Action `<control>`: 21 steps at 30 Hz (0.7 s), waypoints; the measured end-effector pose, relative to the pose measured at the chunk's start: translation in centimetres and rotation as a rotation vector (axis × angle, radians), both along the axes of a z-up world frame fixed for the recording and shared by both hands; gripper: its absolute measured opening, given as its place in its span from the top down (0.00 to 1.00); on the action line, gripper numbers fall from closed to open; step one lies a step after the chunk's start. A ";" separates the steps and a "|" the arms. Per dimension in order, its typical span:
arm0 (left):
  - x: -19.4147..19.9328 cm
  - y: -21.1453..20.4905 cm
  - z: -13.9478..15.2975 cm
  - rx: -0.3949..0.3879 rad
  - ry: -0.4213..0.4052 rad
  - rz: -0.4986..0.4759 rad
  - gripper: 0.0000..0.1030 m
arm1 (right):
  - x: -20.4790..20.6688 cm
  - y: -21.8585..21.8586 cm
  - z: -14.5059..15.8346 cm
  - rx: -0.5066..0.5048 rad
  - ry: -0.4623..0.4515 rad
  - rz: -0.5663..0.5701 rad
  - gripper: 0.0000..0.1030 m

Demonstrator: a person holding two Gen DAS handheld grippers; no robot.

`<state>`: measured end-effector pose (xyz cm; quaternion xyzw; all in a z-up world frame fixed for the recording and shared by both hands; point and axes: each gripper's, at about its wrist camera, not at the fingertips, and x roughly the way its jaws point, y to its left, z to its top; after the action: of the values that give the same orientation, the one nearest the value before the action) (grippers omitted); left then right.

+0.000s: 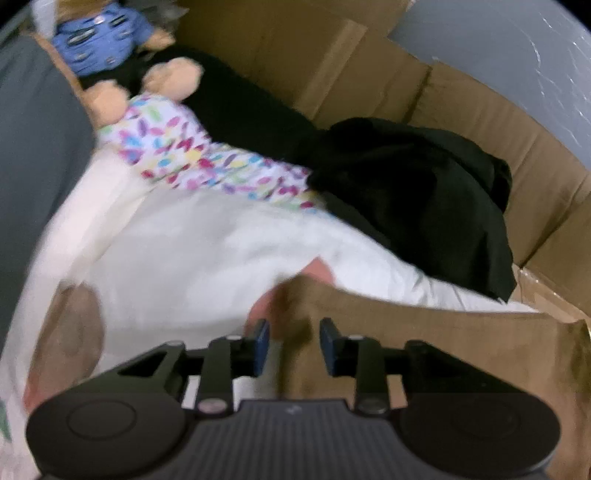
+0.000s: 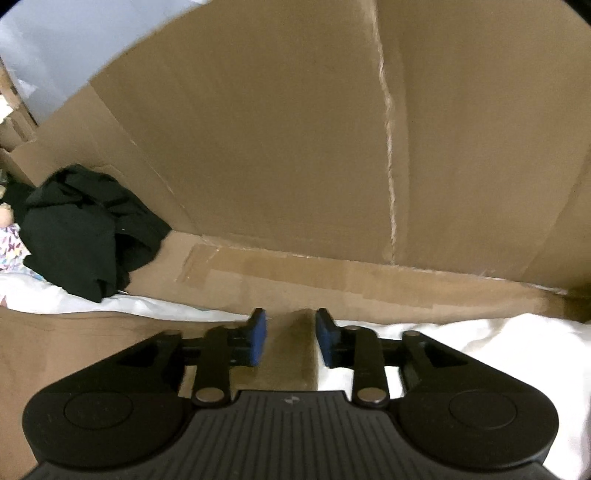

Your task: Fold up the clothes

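Observation:
A brown garment (image 1: 443, 350) lies spread on a white sheet (image 1: 184, 251), its corner reaching up between my left gripper's (image 1: 295, 343) blue pads. The jaws stand apart and the pads do not press on the cloth. In the right wrist view the same brown garment (image 2: 74, 350) runs in from the left. A raised fold of it sits between the parted pads of my right gripper (image 2: 290, 341), with white sheet (image 2: 498, 350) to the right. A crumpled black garment (image 1: 424, 192) (image 2: 85, 229) lies further back by the cardboard.
Tall cardboard walls (image 1: 480, 122) (image 2: 277, 129) close off the far side. A doll in a colourful patterned outfit (image 1: 177, 147) and one in blue (image 1: 103, 33) lie at the back left. A grey surface (image 1: 29, 147) borders the left edge.

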<state>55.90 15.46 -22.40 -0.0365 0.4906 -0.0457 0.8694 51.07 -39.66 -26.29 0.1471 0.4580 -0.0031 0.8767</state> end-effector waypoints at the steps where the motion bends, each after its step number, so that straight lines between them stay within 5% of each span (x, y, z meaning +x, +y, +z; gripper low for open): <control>1: -0.4 0.2 0.1 0.003 0.003 0.003 0.65 | -0.2 0.0 0.2 0.002 0.001 0.001 0.65; 21: -17.7 4.1 0.2 0.007 0.106 0.069 0.60 | -17.4 2.1 1.9 0.008 0.088 0.071 0.65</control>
<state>38.23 19.60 -22.16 -0.0527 0.5346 -0.0120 0.8434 33.65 -37.56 -24.40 0.1340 0.5012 0.0234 0.8546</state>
